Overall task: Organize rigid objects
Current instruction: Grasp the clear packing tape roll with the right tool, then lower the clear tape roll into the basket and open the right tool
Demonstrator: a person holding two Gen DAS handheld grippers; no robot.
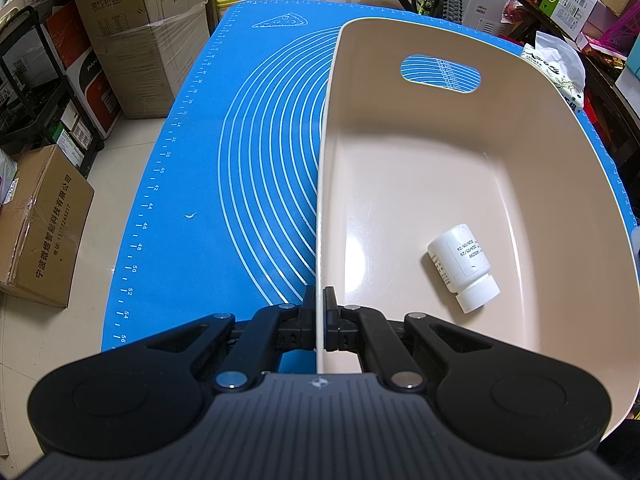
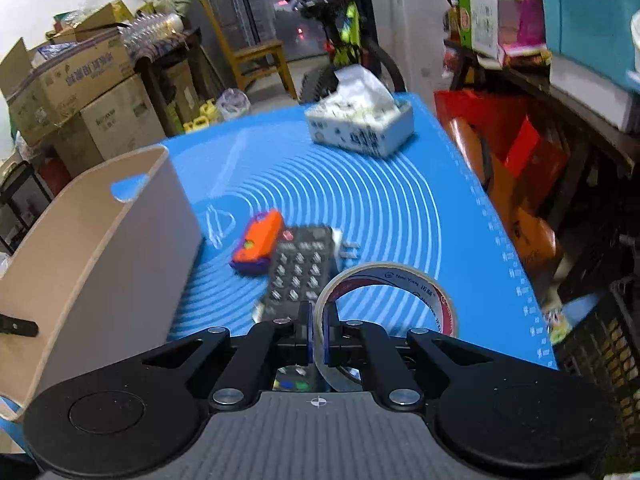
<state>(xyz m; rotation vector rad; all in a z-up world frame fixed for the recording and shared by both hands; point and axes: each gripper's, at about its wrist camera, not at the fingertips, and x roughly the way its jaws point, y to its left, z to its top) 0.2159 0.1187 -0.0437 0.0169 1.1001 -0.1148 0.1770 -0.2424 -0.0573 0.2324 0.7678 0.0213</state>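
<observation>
Bin (image 1: 400,200) on mat (image 1: 240,160) | bottle (image 1: 464,267) lies inside | left gripper (image 1: 320,300) pinches bin wall | right gripper (image 2: 318,316) pinches tape (image 2: 384,300)

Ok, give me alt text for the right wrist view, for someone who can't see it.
The right gripper pinches a tape roll above a blue mat. Beyond lie a black remote and an orange toy; a beige bin stands left.

One beige bin (image 1: 460,168) — one white bottle (image 1: 464,268), one tape roll (image 2: 384,300), one remote (image 2: 300,272), one orange toy (image 2: 258,246), one tissue pack (image 2: 360,128)
</observation>
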